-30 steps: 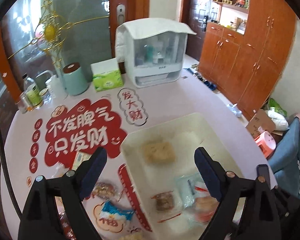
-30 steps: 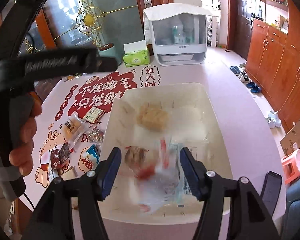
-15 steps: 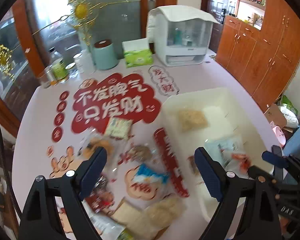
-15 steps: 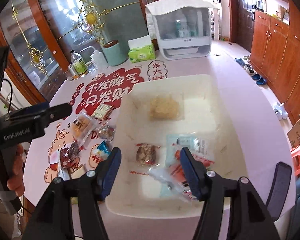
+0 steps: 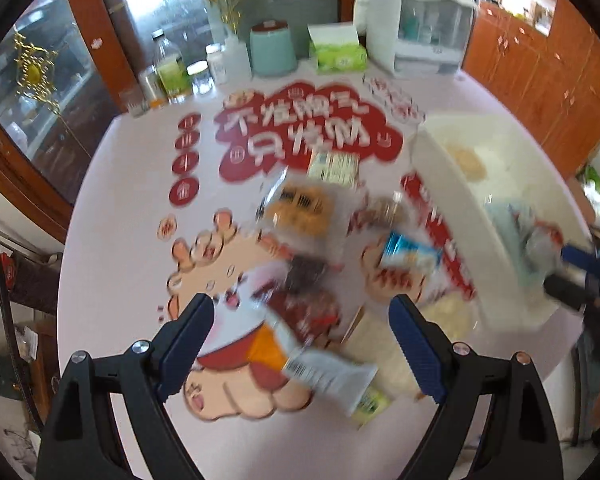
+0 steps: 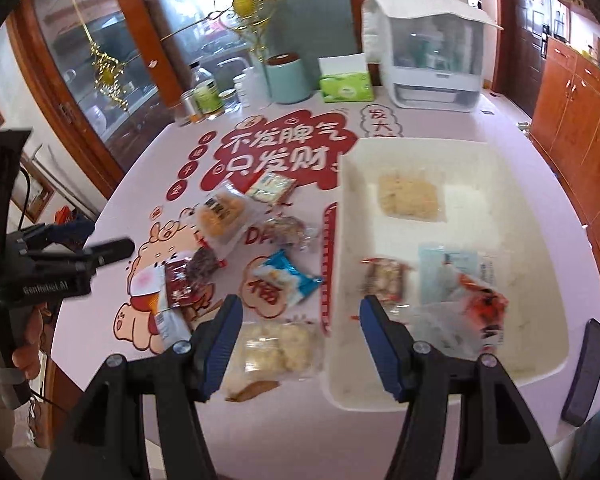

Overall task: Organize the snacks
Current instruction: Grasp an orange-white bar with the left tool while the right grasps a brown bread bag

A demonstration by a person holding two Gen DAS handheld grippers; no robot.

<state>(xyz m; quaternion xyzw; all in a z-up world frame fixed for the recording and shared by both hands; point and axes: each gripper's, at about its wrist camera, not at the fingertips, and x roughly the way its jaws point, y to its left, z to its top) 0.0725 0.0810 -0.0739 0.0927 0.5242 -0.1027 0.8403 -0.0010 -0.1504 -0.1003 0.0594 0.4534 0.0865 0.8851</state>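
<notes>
A white bin (image 6: 346, 216) stands on the right of the table and holds several snack packs, among them a pale cracker pack (image 6: 409, 197) and a red-and-clear wrapper (image 6: 476, 304). Several loose snacks lie left of it: a blue pack (image 6: 286, 280), an orange-biscuit pack (image 6: 224, 216), a dark red pack (image 6: 180, 286) and a pale rice-cracker pack (image 6: 278, 350). My right gripper (image 6: 300, 344) is open and empty above the bin's left wall. My left gripper (image 5: 300, 344) is open and empty above the dark red pack (image 5: 304, 300). The bin (image 5: 456, 200) shows at the right there.
At the table's back stand a white dispenser box (image 6: 428, 68), a green tissue box (image 6: 346, 82), a teal canister (image 6: 286, 78) and several bottles (image 6: 206, 94). A dark phone (image 6: 584, 372) lies at the table's right edge. Wooden cabinets (image 6: 572, 92) stand to the right.
Both grippers moved left, away from the bin and toward the loose snacks. The left gripper now hangs over the snack pile. Both stay open and empty.
</notes>
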